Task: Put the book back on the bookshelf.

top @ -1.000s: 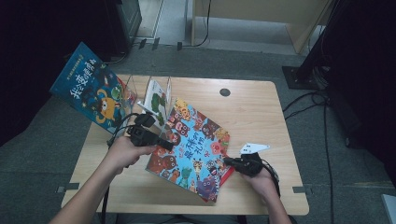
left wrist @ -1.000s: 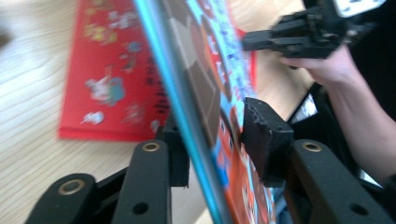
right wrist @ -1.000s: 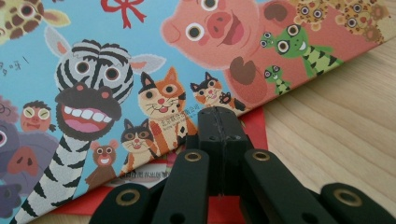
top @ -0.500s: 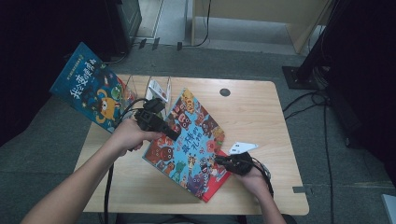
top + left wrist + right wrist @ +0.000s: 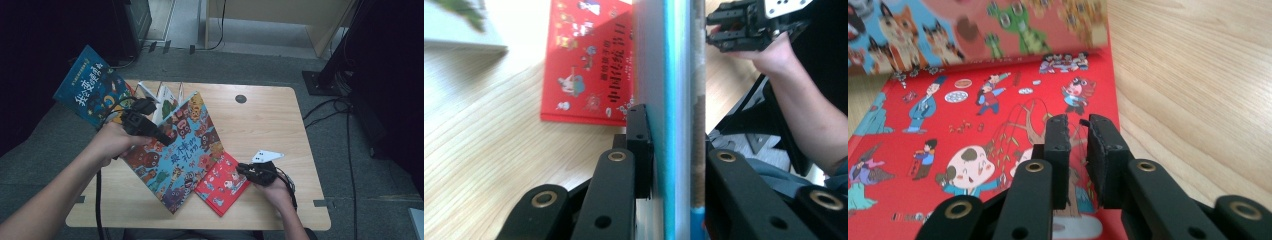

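A colourful picture book with cartoon animals is tilted up off the table. My left gripper is shut on its upper left edge; in the left gripper view the pads clamp the book's edge. Under it a red picture book lies flat on the wooden table. My right gripper hovers low over the red book's right side. Its jaws have just been opening. The right gripper stands slightly open above the red cover with nothing between the pads.
A blue book leans out over the table's back left corner, beside a wire rack holding a white book. A round cable hole sits near the back edge. Bare wood lies to the right of the books.
My left hand has risen with the colourful book, tipping it steeply and uncovering the red book beneath. The right gripper has stayed in place and its jaws have parted.
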`<state>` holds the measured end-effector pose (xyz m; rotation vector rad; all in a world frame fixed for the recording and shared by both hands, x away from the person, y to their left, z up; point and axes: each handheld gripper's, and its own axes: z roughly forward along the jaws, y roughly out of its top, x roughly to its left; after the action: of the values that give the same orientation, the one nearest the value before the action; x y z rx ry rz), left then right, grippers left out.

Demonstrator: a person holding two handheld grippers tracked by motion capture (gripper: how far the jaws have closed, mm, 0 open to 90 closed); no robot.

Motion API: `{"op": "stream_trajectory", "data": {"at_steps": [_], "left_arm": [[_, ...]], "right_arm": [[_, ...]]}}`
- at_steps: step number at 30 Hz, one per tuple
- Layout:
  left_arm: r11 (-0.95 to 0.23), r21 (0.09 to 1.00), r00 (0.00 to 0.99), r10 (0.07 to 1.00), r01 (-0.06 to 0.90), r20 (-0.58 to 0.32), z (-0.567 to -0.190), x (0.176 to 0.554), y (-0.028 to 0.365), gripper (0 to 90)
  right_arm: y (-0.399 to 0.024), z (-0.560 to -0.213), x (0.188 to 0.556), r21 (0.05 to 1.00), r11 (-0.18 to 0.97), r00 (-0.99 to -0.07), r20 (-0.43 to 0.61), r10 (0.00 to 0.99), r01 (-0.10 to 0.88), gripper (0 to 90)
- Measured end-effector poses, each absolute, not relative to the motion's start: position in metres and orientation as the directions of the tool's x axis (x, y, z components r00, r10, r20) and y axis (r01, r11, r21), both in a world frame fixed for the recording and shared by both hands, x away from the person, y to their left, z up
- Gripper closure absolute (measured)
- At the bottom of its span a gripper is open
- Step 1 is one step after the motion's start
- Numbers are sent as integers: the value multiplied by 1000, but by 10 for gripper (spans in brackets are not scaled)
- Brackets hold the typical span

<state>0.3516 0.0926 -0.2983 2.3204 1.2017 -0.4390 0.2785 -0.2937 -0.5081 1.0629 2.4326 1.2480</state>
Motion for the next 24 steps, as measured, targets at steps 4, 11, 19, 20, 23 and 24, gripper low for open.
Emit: {"op": "stream_trajectory", "data": {"at_steps": [4,11,19,20,23,24], "left_arm": [[-442,287,527,692,850,-493,-291,343,121,810],[-356,298,462,735,886,-496,-284,328,168,807],[-248,314,381,780,917,-496,-276,311,218,802],[-233,318,370,785,919,-496,-274,309,225,802],[-191,327,340,799,926,-496,-270,303,244,800],[-183,330,336,798,926,-500,-269,302,250,801]], "right_arm": [[-290,-510,282,782,375,-716,126,687,498,727],[-286,-511,291,781,368,-701,120,703,504,602],[-278,-513,299,771,389,-723,131,678,505,584],[-277,-514,300,773,388,-725,132,676,502,584],[-277,-514,301,774,385,-728,137,672,502,585],[-277,-514,301,774,383,-727,141,672,504,586]]}}
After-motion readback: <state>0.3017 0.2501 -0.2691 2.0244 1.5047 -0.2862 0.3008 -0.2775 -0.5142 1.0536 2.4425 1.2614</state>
